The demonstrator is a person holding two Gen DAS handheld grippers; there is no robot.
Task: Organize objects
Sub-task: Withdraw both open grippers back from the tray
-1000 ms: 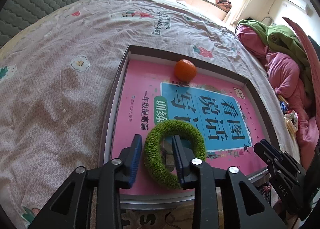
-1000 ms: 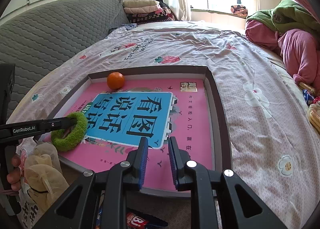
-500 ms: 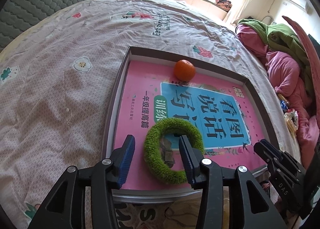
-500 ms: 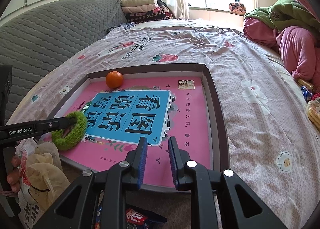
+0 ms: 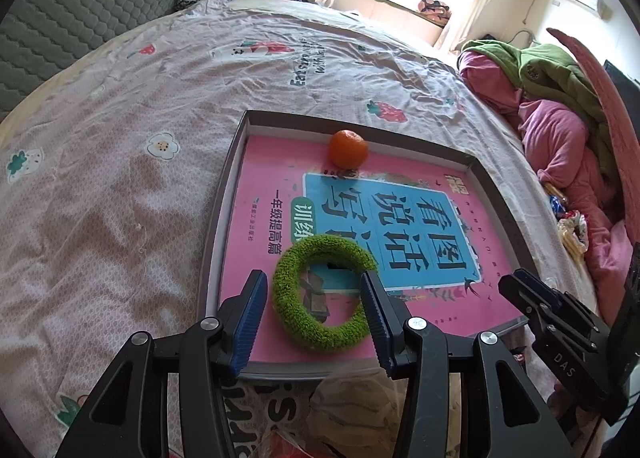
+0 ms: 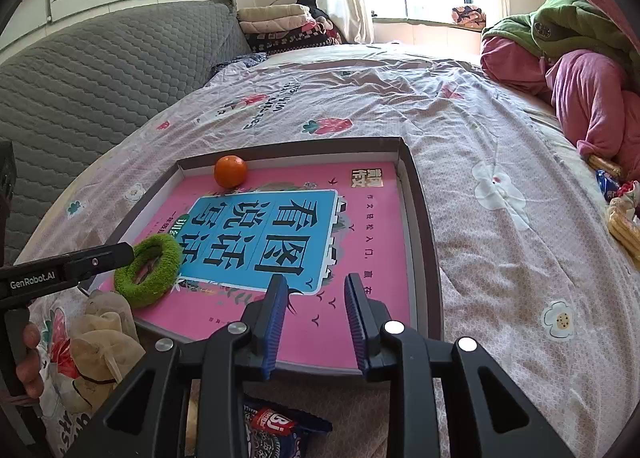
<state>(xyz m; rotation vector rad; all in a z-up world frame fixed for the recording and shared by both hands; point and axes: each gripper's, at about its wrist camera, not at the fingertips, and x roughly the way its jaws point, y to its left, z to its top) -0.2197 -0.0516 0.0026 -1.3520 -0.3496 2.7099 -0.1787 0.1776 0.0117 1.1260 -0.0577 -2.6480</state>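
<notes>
Two items sit in the tray [image 5: 224,194] now: orange [image 5: 348,149] at the far edge, green ring [image 5: 324,296] near your corner. Your left gripper [image 5: 314,310] has let go, jaws apart, straddling part of the ring. Right gripper [image 6: 314,320] just cracked open, empty. Snack packet [image 6: 276,432] below it likely remains.

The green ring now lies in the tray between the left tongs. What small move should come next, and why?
Probably draw the left tongs back and up, away from the green ring. Their jaws have just been opening; one pad stands clear outside the ring, the other inside its hole, neither pressing. The ring rests flat on the pink book in the tray, so it seems placed.
</notes>
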